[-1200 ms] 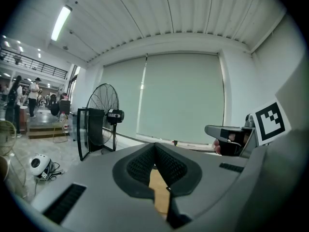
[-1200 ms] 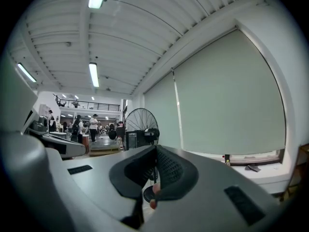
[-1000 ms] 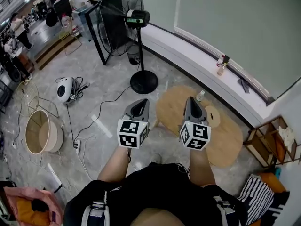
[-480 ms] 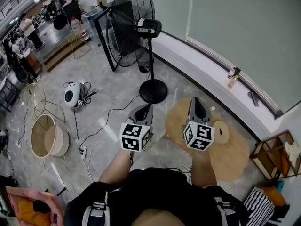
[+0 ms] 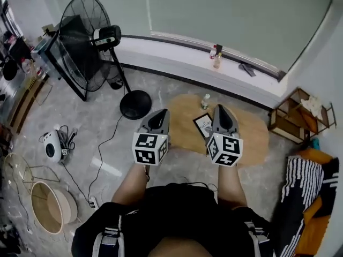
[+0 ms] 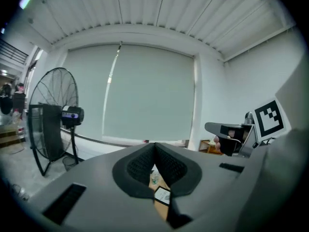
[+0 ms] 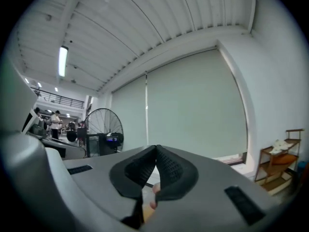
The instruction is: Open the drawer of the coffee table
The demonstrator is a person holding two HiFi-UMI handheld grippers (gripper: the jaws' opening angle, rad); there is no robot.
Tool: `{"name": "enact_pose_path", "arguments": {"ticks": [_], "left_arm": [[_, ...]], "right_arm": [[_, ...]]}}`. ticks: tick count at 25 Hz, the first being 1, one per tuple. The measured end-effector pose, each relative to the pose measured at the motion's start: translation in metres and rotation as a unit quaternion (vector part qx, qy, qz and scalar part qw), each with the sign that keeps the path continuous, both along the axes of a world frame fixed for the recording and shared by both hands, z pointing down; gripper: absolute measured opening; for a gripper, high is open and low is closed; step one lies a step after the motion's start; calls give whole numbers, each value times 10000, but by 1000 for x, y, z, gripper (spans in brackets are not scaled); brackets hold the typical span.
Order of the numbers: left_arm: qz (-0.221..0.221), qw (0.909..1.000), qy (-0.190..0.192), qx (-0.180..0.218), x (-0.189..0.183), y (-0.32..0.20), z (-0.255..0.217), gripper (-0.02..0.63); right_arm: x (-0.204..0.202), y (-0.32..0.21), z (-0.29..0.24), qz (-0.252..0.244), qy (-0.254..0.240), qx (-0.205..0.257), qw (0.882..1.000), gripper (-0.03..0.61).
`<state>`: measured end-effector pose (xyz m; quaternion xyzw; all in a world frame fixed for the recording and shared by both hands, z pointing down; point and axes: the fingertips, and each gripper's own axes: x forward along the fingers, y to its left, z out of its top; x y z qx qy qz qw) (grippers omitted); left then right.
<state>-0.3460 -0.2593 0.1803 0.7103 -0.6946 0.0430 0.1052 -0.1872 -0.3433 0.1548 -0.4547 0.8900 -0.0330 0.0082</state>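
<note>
The coffee table (image 5: 253,137) is a low oval with a light wood top, seen in the head view just ahead of me. No drawer shows from above. A small bottle (image 5: 206,101) and a black-framed card (image 5: 203,125) rest on the top. My left gripper (image 5: 160,114) hovers level over the floor at the table's left edge, jaws shut and empty. My right gripper (image 5: 222,110) hangs over the table's middle, also shut on nothing. In the left gripper view the shut jaws (image 6: 154,148) frame the bottle (image 6: 154,179) and card (image 6: 162,195) below. The right gripper view's jaws (image 7: 155,150) meet at their tips.
A tall standing fan (image 5: 88,42) with a round base (image 5: 135,104) stands to the left. A window ledge (image 5: 177,50) with bottles runs behind the table. A wooden shelf (image 5: 293,116) is at the right, a striped cushion (image 5: 303,197) near it. Cables, a white device (image 5: 52,146) and a basket (image 5: 48,208) lie on the floor.
The whole view has swung so the table sits straight ahead and the fan has slid to the left. Both grippers stayed shut and moved across with it, now nearer the table's near edge.
</note>
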Motion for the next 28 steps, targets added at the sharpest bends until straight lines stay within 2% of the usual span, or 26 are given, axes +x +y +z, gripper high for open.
{"name": "enact_pose_path", "arguments": {"ticks": [3,6,11,16,19,21,25,28], "left_arm": [[696,9975,-102,-12,18,11,4,15],[1257,9919,-202,-40,25,43,14,15],[1727,9844,-193,-262,3,115,47,17],[1867,9812,-203,-450,-25,171,80,15],[1873,9815,-181,-350,-34,186,95,17],[1785,9832,-164,-351,-43,185,109,17],[1723,9831,-136,-612,-53,171,157,17],[1719,9806,-465,-822,-49,156,205,17]], "right_arm": [[24,31,6,631,19,-35,9980,15],[35,77,28,1175,71,-180,9929,15],[27,165,75,1786,125,-553,9823,15],[8,238,120,1856,179,-888,9784,15],[7,257,148,1785,60,-1244,9760,15],[8,263,168,1699,61,-1419,9752,15],[23,269,222,1620,213,-1756,9708,15],[43,258,270,1540,293,-1933,9685,15]]}}
